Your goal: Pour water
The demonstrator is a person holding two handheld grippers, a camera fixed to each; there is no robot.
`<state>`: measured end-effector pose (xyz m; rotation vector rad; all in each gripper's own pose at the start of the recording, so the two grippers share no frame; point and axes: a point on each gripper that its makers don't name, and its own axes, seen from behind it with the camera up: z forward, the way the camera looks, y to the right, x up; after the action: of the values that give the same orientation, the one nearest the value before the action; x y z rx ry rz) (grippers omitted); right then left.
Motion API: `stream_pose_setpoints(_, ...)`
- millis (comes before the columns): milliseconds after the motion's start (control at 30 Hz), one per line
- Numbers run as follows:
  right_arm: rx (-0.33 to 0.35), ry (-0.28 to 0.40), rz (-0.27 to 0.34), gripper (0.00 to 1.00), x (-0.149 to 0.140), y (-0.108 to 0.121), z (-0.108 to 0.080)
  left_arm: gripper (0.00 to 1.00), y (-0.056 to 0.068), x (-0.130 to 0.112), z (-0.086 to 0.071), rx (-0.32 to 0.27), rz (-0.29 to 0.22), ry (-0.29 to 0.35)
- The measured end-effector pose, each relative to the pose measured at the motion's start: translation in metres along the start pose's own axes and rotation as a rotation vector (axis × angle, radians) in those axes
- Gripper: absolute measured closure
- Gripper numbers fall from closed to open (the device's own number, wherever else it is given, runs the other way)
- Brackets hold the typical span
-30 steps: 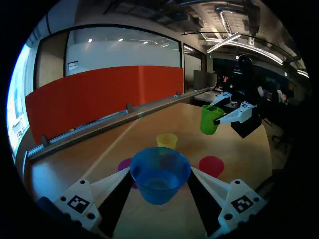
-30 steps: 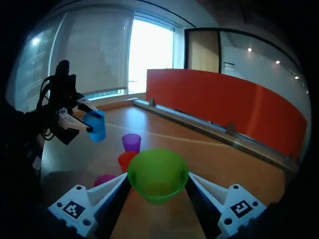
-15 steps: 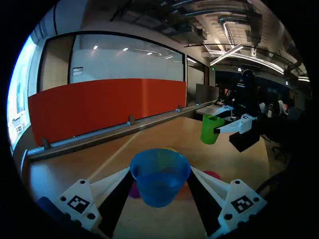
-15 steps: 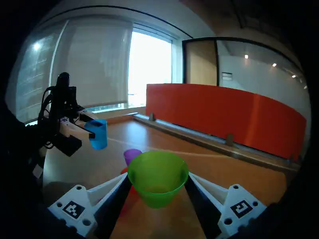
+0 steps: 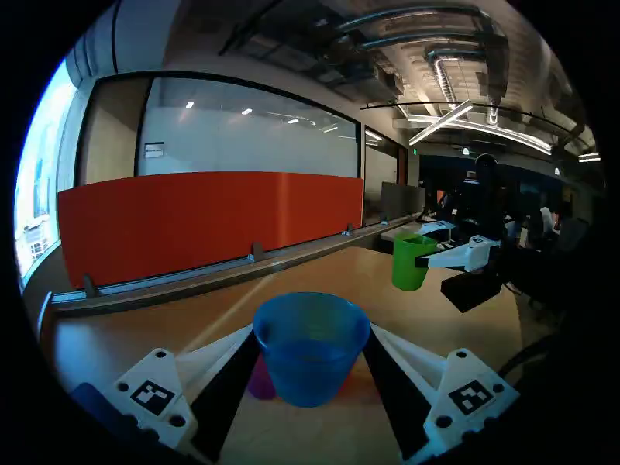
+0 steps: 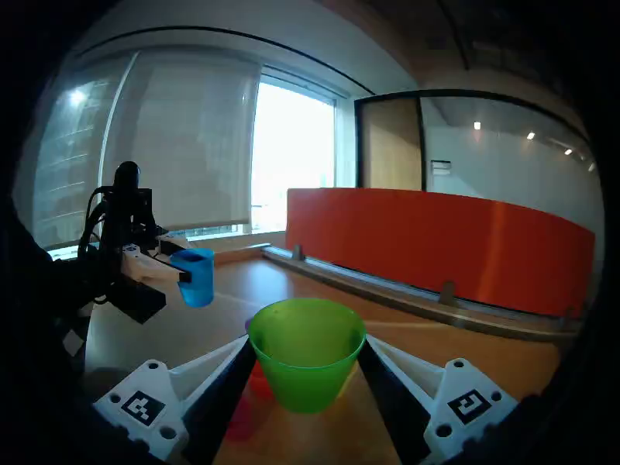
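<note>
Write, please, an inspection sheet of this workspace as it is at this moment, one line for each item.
Surface: wooden table, bare wood where it can be seen.
Job's things: blue cup and green cup, both upright and lifted above the table; water level cannot be judged.
Clutter: purple cup and red cup below the held cups, partly hidden.
Grippers: left tongs shut on the blue cup; right tongs shut on the green cup.
Cables: black cables looping on the left tool.
Surroundings: red partition along the table edge, bright window, ceiling lights.
</note>
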<state>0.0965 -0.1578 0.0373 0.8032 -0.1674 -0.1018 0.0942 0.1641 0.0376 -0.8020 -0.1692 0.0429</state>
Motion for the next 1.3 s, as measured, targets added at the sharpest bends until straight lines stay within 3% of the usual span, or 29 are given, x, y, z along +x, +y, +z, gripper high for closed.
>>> stream_pose_setpoints(500,0.0,0.02,-0.042,0.09,0.002,-0.004,0.004,0.13,-0.005,0.012,0.001,0.026,0.018,0.03)
stream_pose_setpoints(833,0.016,0.034,-0.027,0.09,0.004,-0.013,0.008,0.13,-0.003,0.027,0.002,0.031,0.064,0.042)
stream_pose_setpoints(1033,0.037,0.037,-0.019,0.09,0.001,-0.021,0.012,0.13,-0.001,0.039,0.003,0.034,0.113,0.05)
stream_pose_setpoints(1300,0.079,0.027,0.001,0.09,0.0,-0.036,0.016,0.13,0.0,0.06,0.006,0.053,0.218,0.078)
